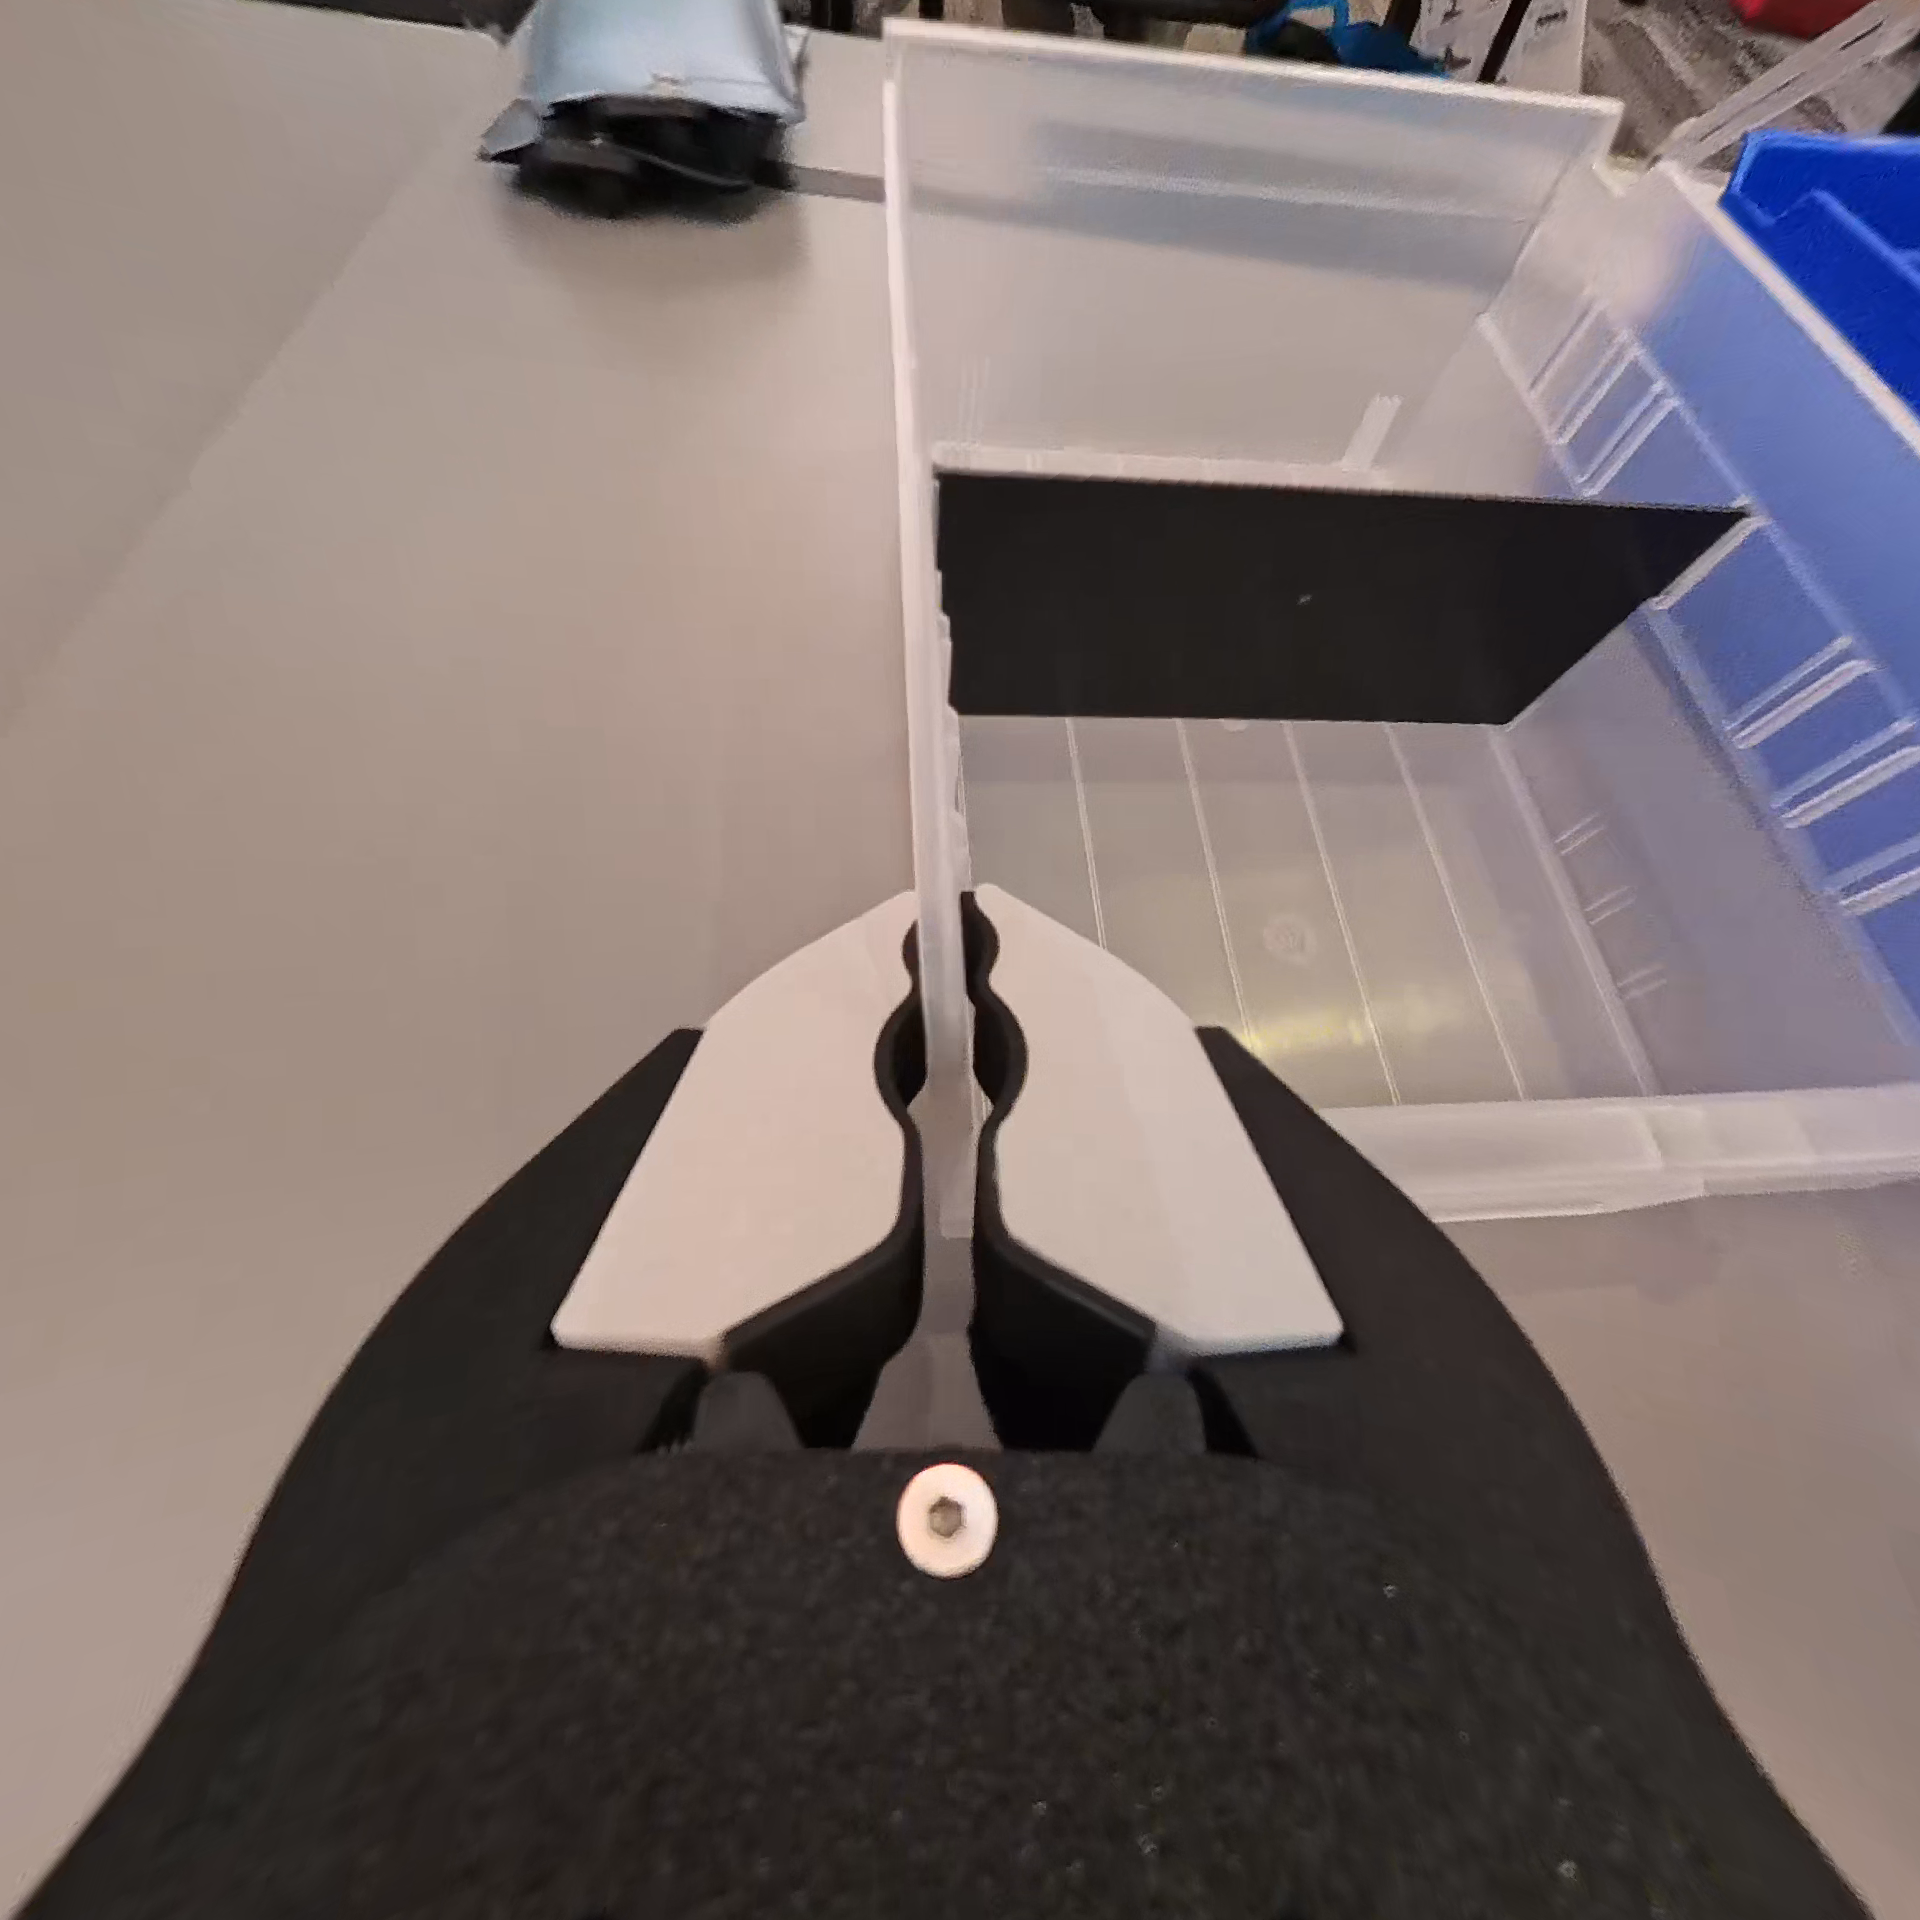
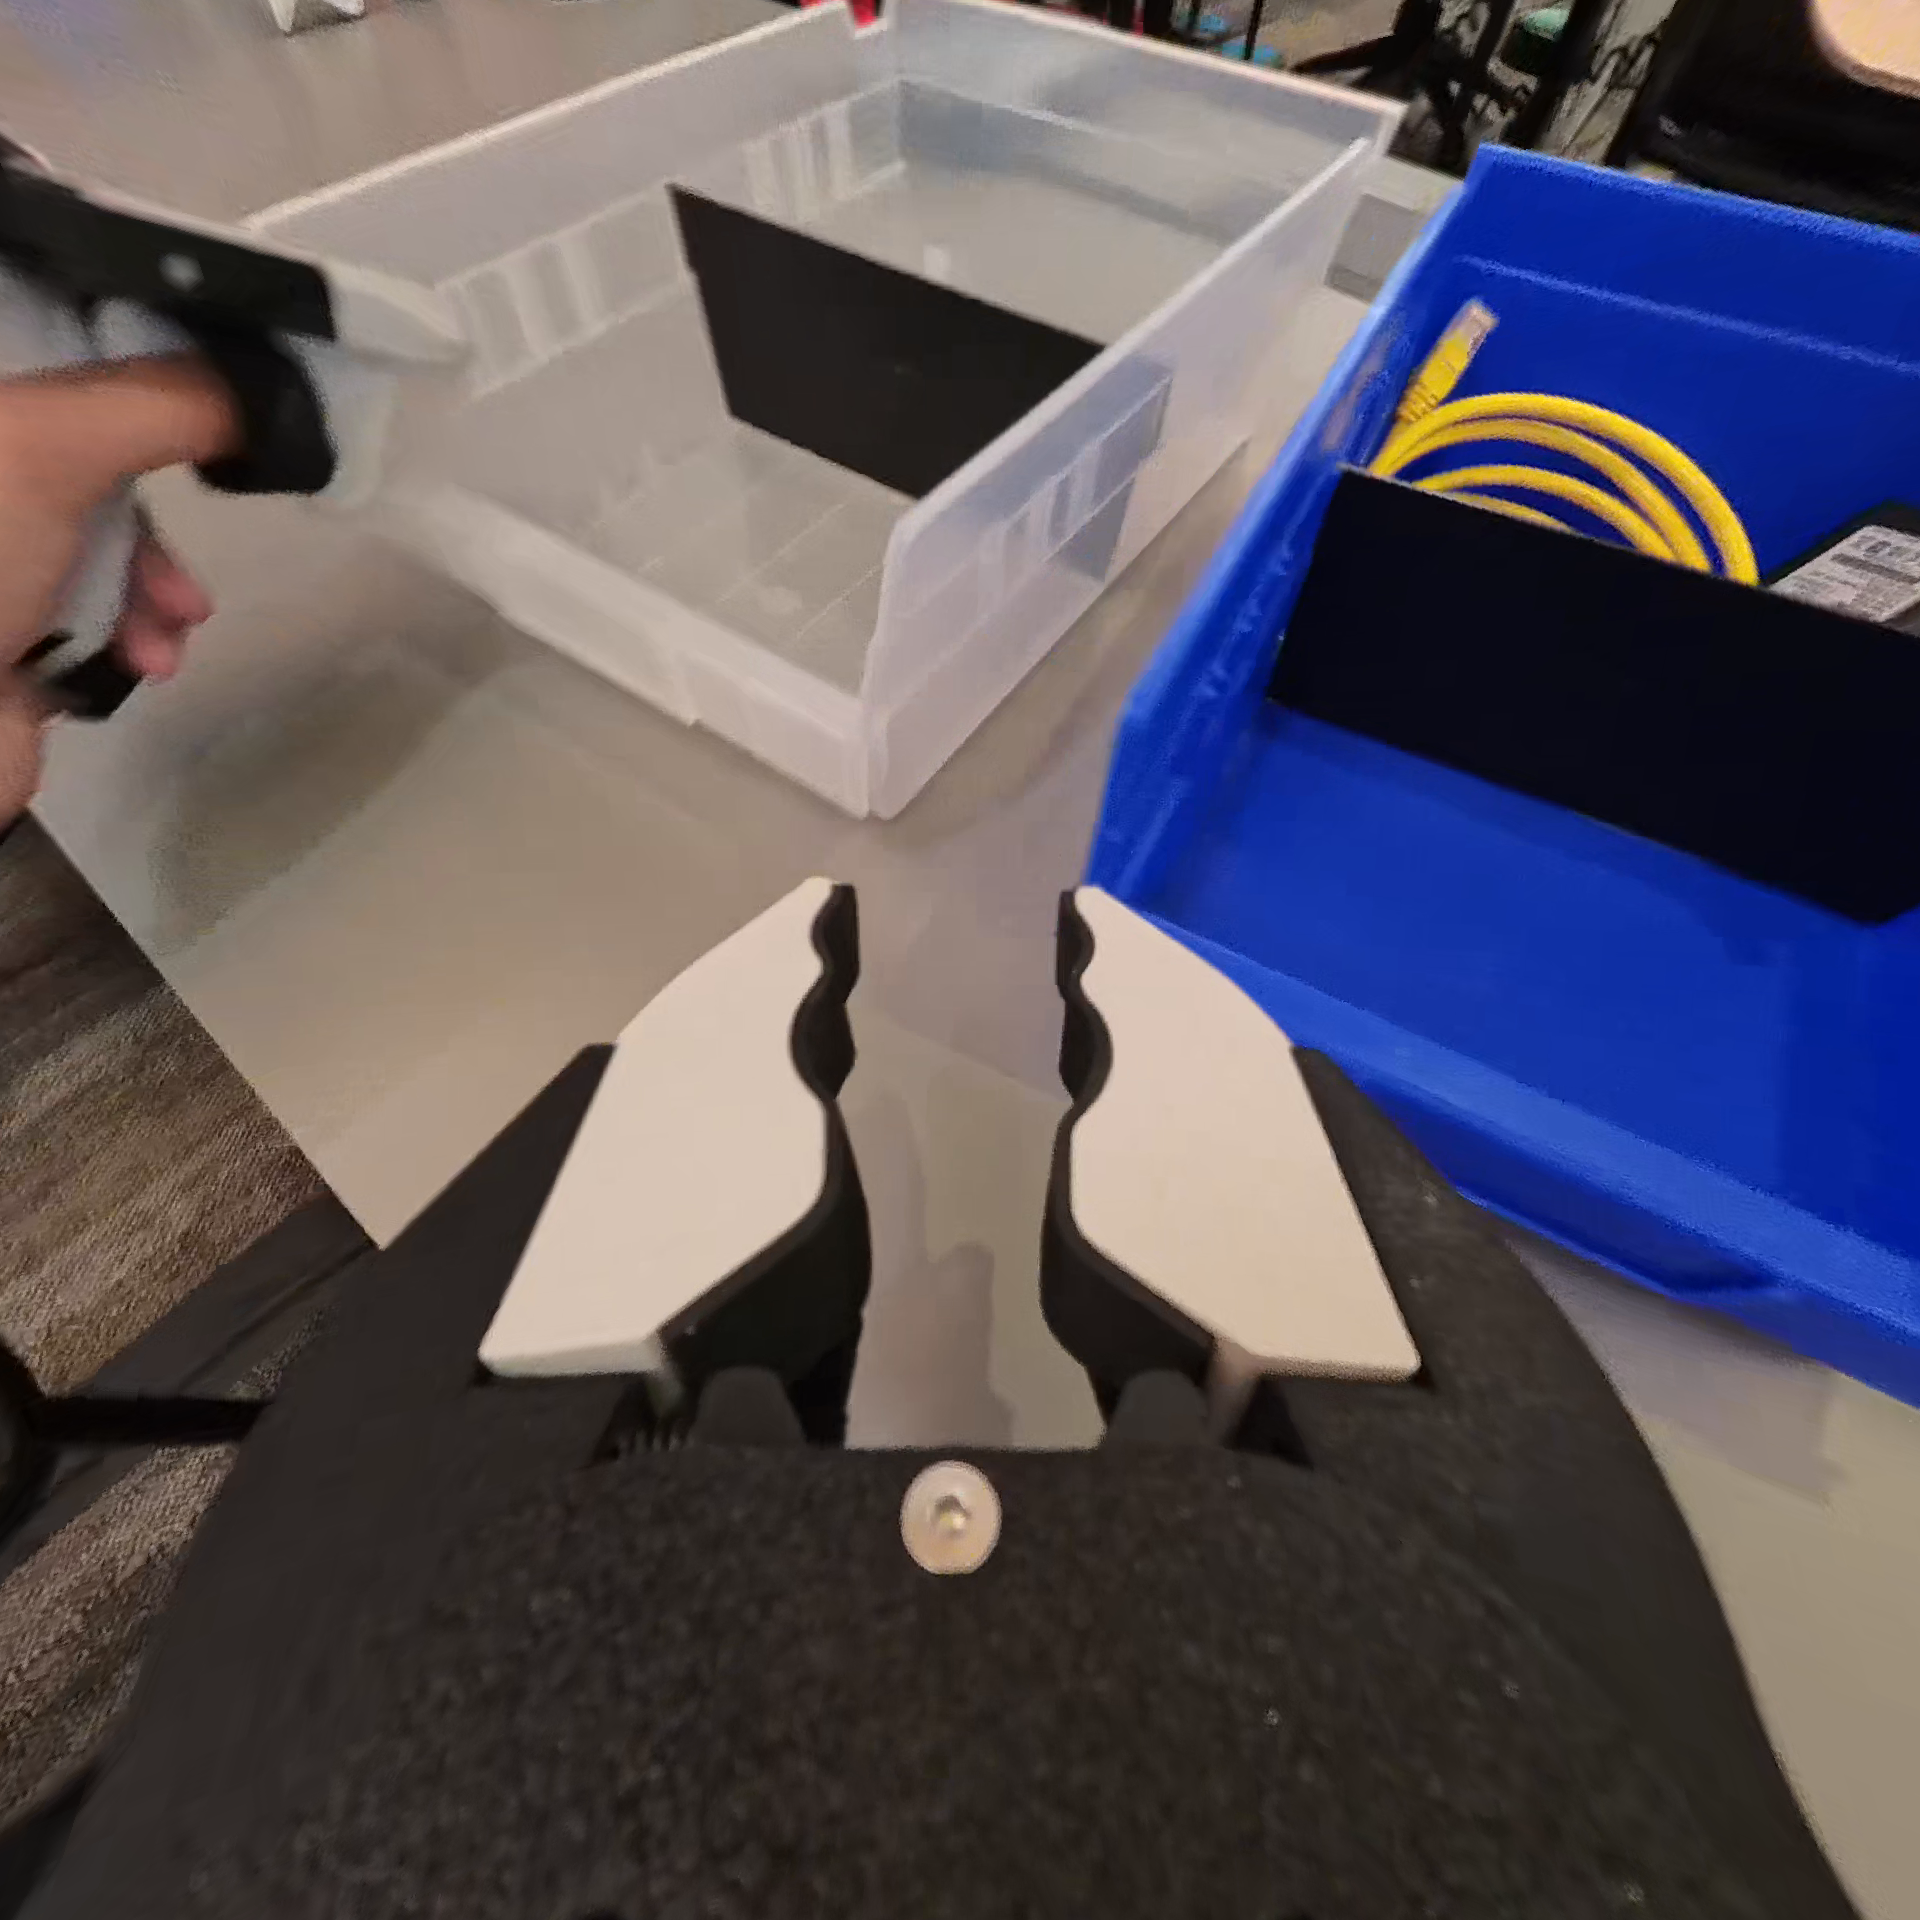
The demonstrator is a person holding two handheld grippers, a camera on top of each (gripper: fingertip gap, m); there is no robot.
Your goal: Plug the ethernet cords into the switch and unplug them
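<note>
My left gripper [image 1: 943, 940] is shut on the left side wall of a clear plastic bin [image 1: 920, 520]; both pads press on the thin wall. The bin holds a black divider [image 1: 1299, 603] and nothing else that I can see. In the right wrist view the same clear bin [image 2: 1039, 499] stands on the table, with the left gripper [image 2: 416, 332] clamped on its left wall and a hand behind it. My right gripper [image 2: 958, 935] is open with nothing between its pads, above the table beside a blue bin [image 2: 1195, 727]. A coiled yellow ethernet cord [image 2: 1558, 468] lies in the blue bin's far compartment behind a black divider [image 2: 1579, 675].
The grey table [image 1: 416, 727] stretches to the left of the clear bin. A grey-blue bag with black parts [image 1: 655, 94] lies at the table's far edge. The blue bin [image 1: 1829, 239] stands to the right of the clear bin. A labelled dark item [image 2: 1860, 566] lies by the cord. Spacing between my two grippers at the tips: around 25 centimetres.
</note>
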